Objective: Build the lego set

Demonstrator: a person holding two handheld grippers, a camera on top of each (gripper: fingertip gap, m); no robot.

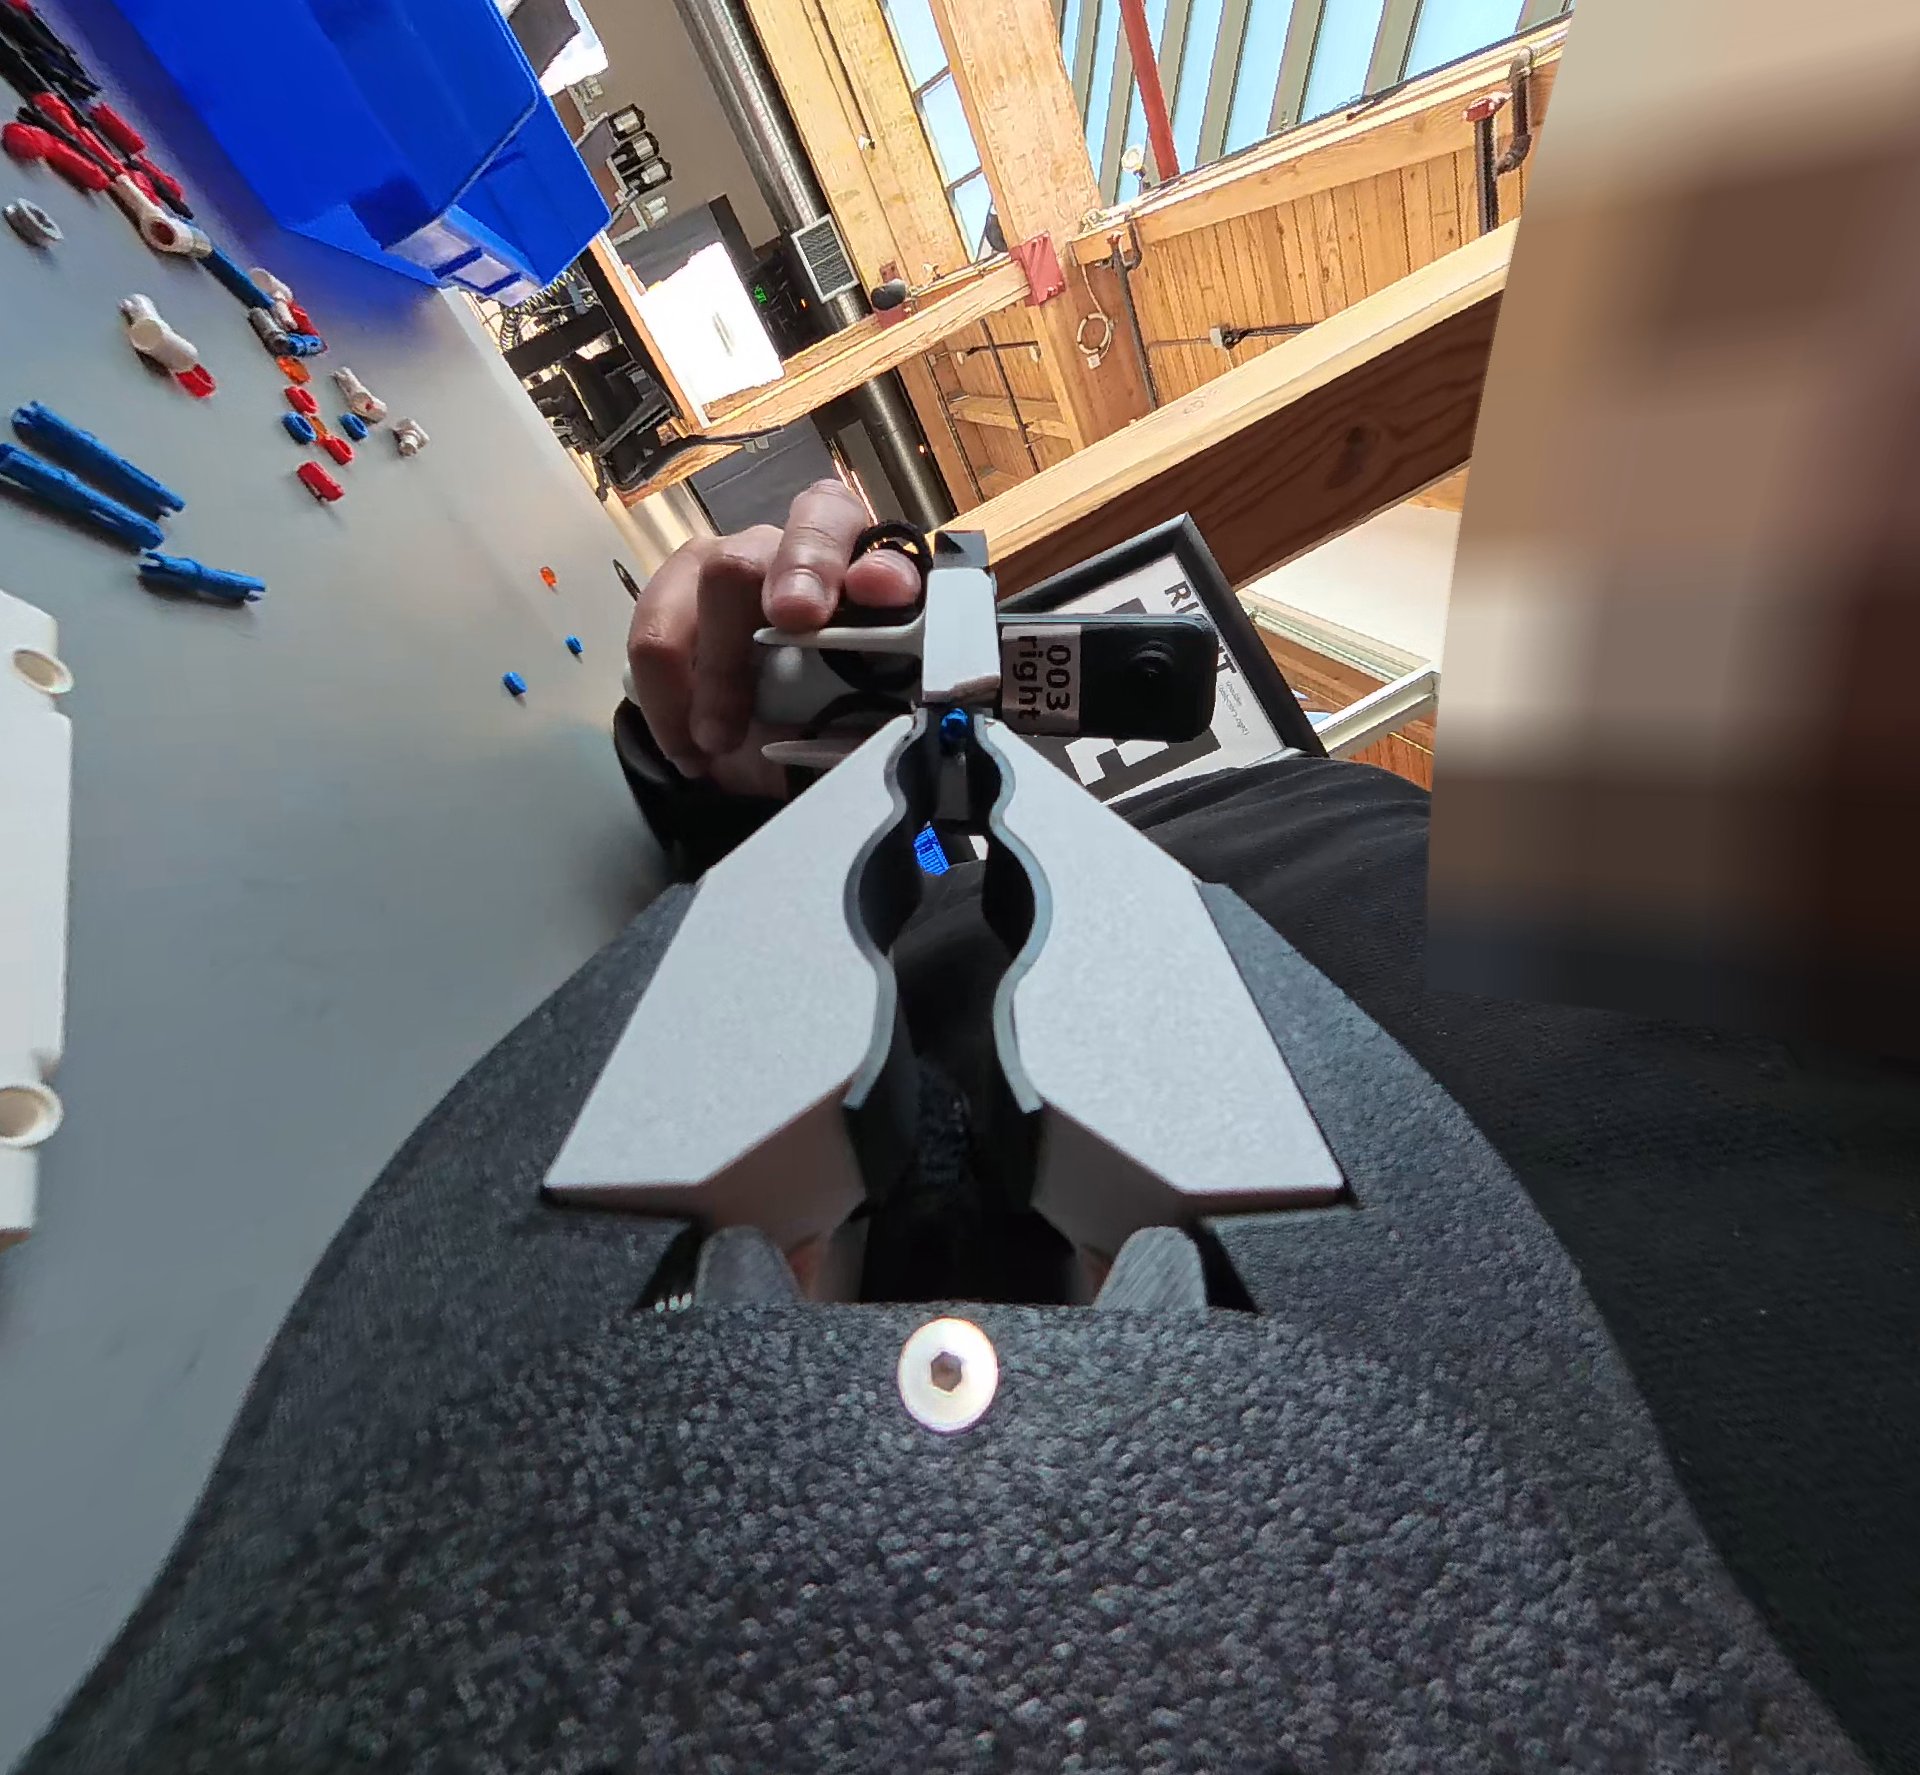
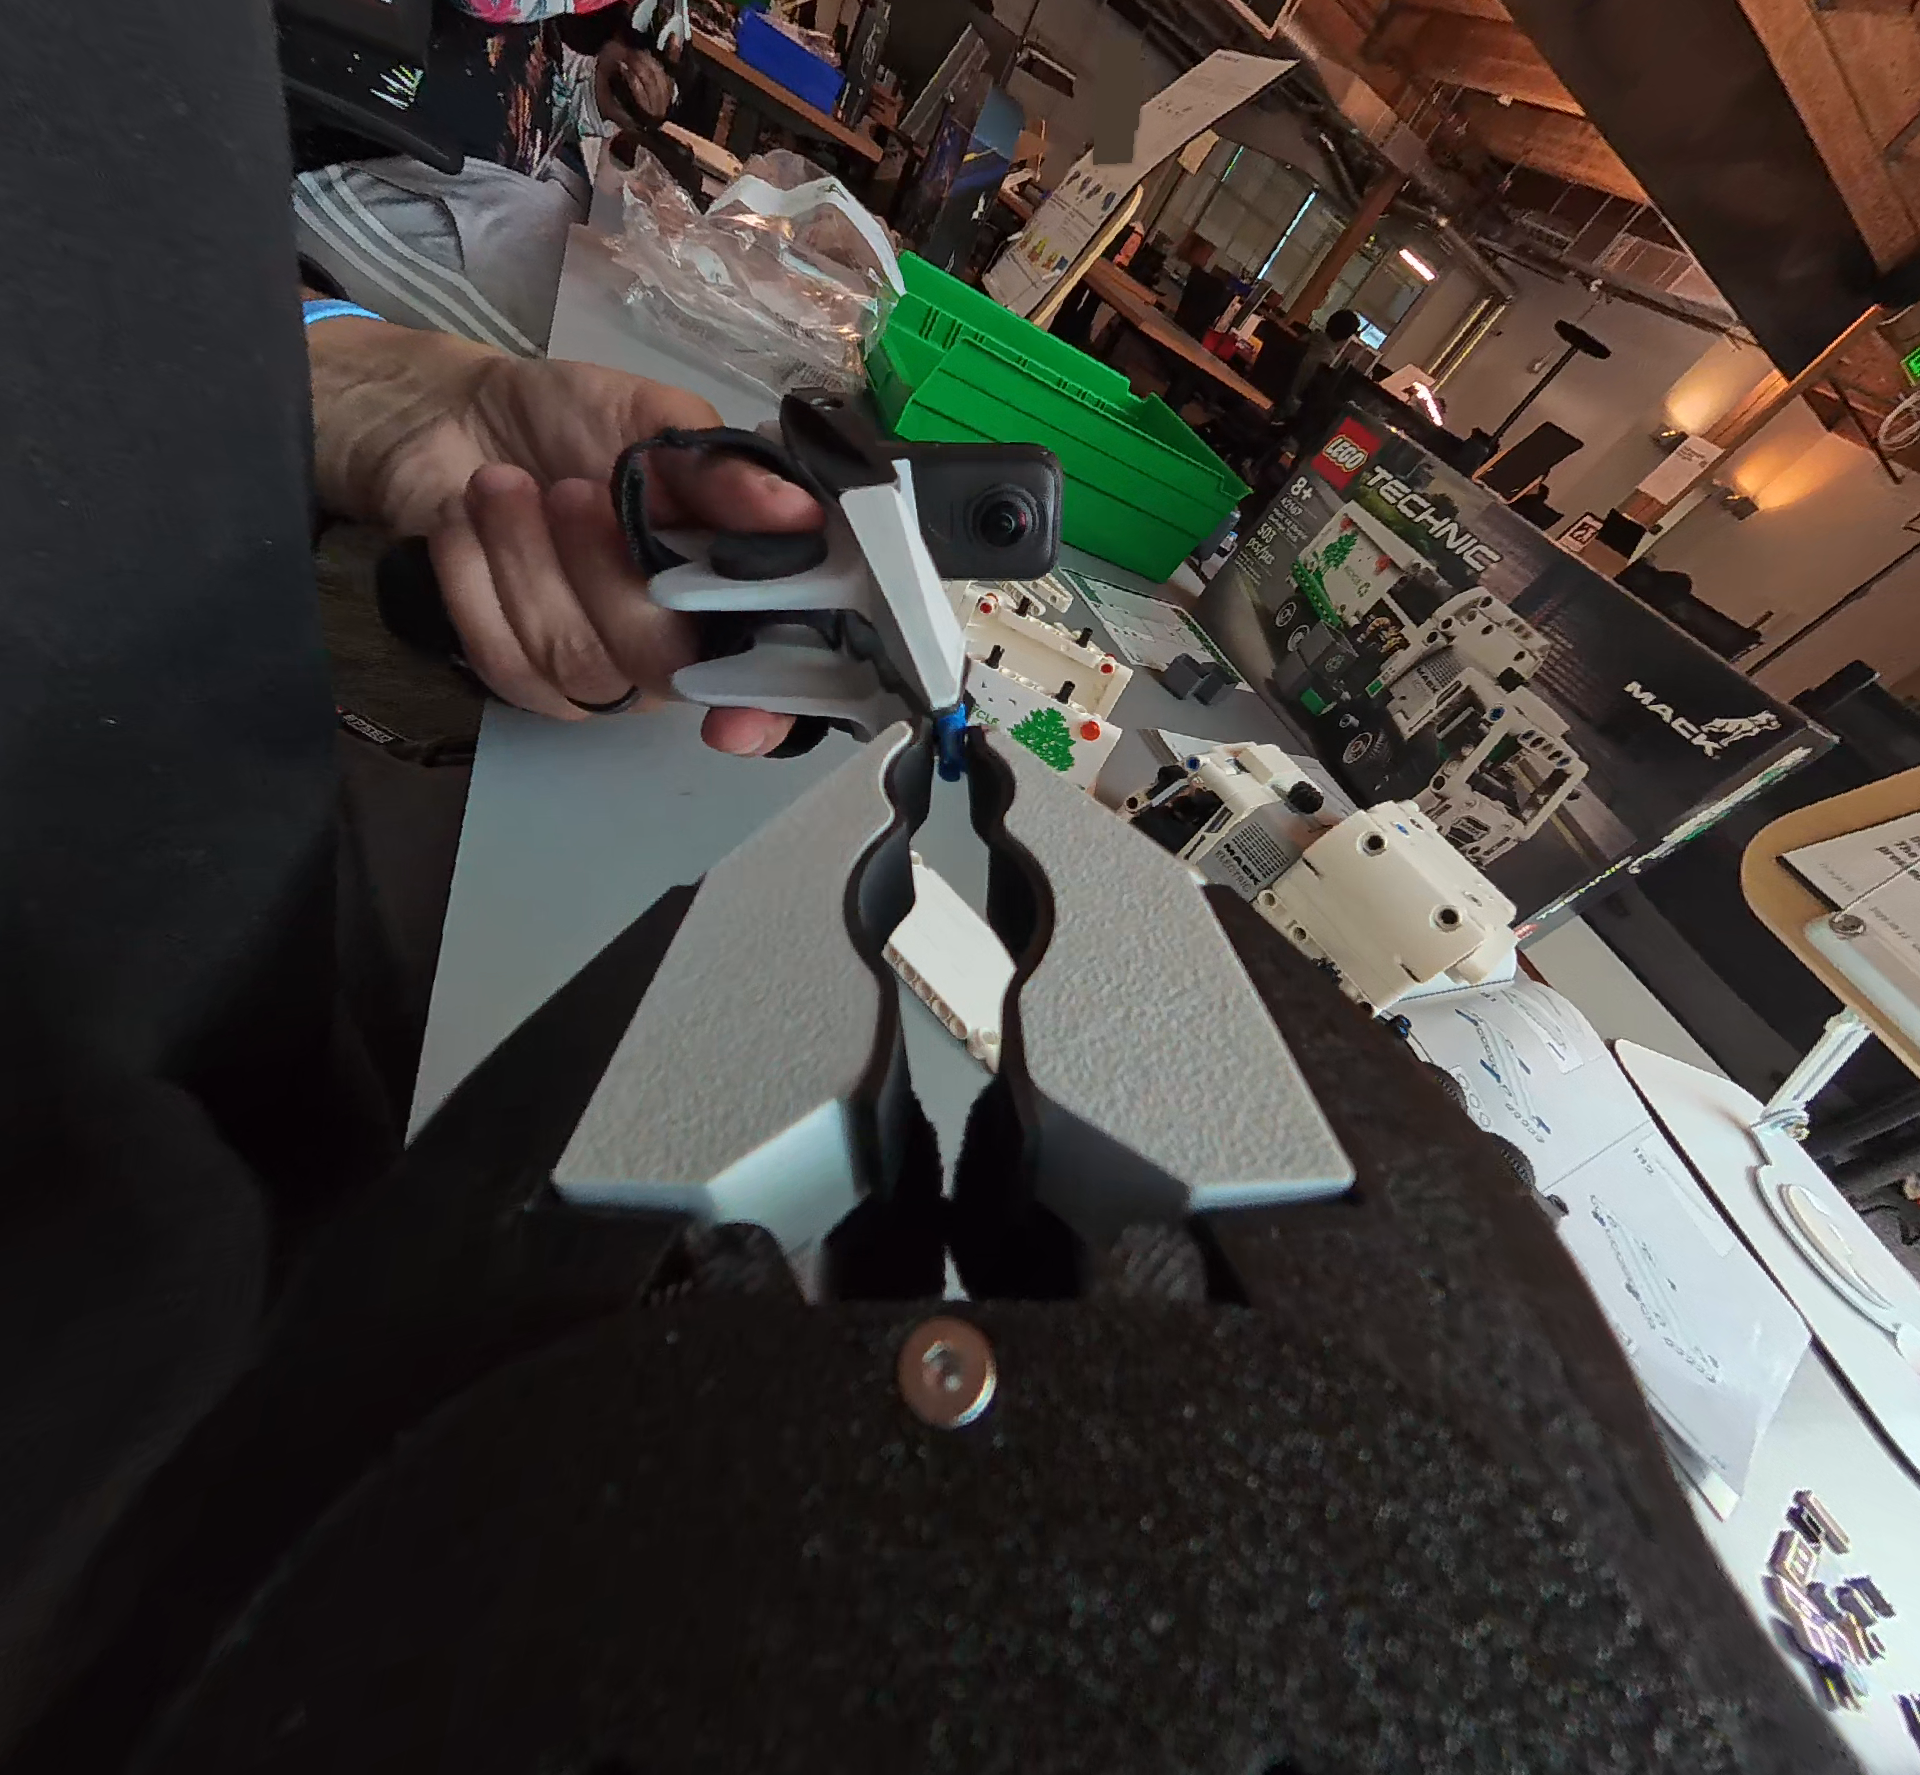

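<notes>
Right wrist view shows both tools tip to tip above the bench (image 2: 582, 852). The right tool (image 2: 948, 751) pinches a small blue pin (image 2: 948, 738); the left tool (image 1: 948, 738) looks nearly closed on it too. Push straight and slowly.

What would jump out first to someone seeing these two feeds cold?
The two grippers meeting tip to tip in mid-air: the left gripper and right gripper both pinch a small blue pin. Next, the bright blue bin above scattered red, blue and white pieces on the grey table. In the right wrist view, the half-built white truck sits before its box.
</notes>
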